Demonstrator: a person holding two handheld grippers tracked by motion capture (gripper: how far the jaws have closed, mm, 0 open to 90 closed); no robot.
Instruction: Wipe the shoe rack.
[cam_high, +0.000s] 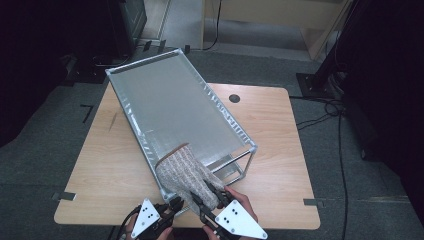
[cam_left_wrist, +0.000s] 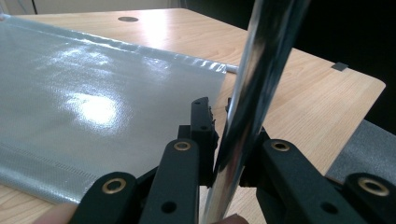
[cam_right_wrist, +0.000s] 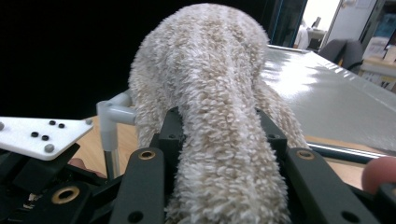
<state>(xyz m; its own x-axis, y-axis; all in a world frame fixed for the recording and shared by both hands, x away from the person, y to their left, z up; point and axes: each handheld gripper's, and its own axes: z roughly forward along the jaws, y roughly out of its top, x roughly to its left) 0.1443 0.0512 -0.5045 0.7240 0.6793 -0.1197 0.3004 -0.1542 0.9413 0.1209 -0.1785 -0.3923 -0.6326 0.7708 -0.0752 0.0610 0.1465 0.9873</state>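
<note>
A beige fluffy towel (cam_high: 182, 170) hangs over the near corner of a metal rack with a silver-grey sheet top (cam_high: 170, 105). My right gripper (cam_high: 207, 192) is shut on the towel's lower end. In the right gripper view the towel (cam_right_wrist: 210, 93) bulges up between the black jaws of this gripper (cam_right_wrist: 219, 126). My left gripper (cam_high: 175, 204) is at the rack's near left corner, shut on an upright chrome post (cam_left_wrist: 261, 70). The left gripper view has this gripper's jaws (cam_left_wrist: 218, 112) pressed on that post, beside the grey sheet (cam_left_wrist: 93, 93).
The rack lies diagonally across a wooden table (cam_high: 280, 130) with a round black grommet (cam_high: 234, 98) at its far side. The rack's grey corner joint (cam_right_wrist: 112, 114) and the left gripper's white plate (cam_right_wrist: 42, 133) sit just left of the towel. Cables run over the floor at right.
</note>
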